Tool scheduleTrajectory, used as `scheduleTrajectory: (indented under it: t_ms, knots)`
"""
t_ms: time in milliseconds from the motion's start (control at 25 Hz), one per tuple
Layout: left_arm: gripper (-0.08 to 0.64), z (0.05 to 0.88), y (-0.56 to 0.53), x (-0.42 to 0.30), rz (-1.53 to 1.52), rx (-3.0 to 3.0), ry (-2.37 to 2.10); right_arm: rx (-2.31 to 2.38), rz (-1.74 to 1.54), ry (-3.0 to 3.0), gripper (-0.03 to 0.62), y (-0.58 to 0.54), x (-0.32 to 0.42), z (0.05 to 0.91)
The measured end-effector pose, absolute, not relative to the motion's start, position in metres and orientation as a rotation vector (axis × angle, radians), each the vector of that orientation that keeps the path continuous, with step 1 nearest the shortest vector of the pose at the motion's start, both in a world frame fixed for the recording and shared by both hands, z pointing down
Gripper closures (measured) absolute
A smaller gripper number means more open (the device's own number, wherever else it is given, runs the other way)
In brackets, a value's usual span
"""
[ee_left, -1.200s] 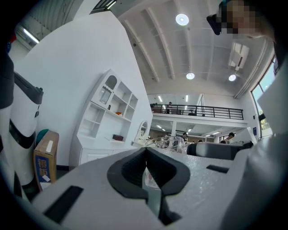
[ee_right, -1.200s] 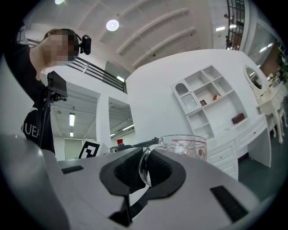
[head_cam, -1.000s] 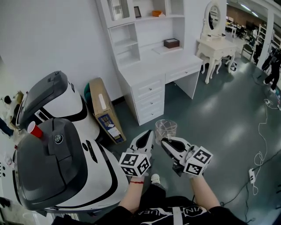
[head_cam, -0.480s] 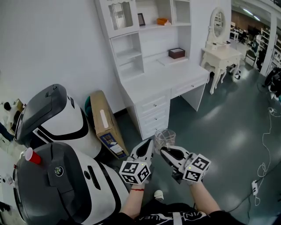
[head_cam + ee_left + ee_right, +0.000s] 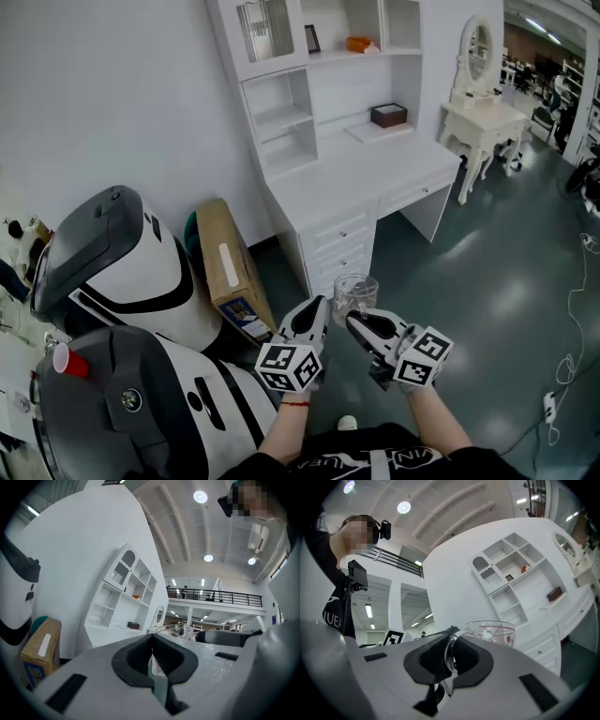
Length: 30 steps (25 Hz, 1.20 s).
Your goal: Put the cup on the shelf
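A clear glass cup (image 5: 355,292) with a handle hangs in the air in front of me, over the grey floor. My right gripper (image 5: 354,322) is shut on the cup's handle; in the right gripper view the glass loop sits between the dark pads and the cup (image 5: 494,631) rises beyond them. My left gripper (image 5: 317,307) is shut with nothing in it, its tip close beside the cup's left side. In the left gripper view the cup (image 5: 180,631) shows just past the closed jaws. The white shelf unit (image 5: 281,112) stands ahead on a white desk (image 5: 375,173).
A large white and grey machine (image 5: 122,272) fills the left, with a red cup (image 5: 69,361) on it. A cardboard box (image 5: 230,267) leans between it and the desk. A brown box (image 5: 388,115) sits on the desk. A white dressing table (image 5: 483,112) stands at the right.
The shelf unit and desk have shifted right and grown larger in the head view, and the machine has slid down left. Both grippers and the cup keep their places before me.
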<state>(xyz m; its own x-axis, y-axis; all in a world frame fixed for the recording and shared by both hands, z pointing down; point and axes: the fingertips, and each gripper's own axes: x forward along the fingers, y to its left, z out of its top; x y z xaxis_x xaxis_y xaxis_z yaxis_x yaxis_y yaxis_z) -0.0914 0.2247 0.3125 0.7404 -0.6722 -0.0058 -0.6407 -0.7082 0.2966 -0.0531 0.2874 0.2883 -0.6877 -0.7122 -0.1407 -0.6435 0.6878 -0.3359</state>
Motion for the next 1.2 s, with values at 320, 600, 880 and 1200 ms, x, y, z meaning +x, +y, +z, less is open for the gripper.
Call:
scheduleTrajectory:
  t_ms: [320, 600, 880, 1200]
  knots:
    - [0.552, 0.322, 0.191, -0.107, -0.179, 2.628, -1.072, -1.047, -0.410, 2.650, 0.569, 0.252, -0.062, 0.294]
    - [0.552, 0.325, 0.144, -0.116, -0.183, 2.614, -1.126, -0.979, -0.415, 2.663, 0.569, 0.199, -0.069, 0.296]
    - [0.552, 0.319, 0.068, -0.109, -0.169, 2.604, -1.180, -0.916, -0.422, 2.684, 0.569, 0.121, -0.063, 0.291]
    - [0.552, 0.319, -0.015, -0.089, -0.157, 2.580, -1.191, -0.889, -0.450, 2.704, 0.569, 0.038, -0.048, 0.289]
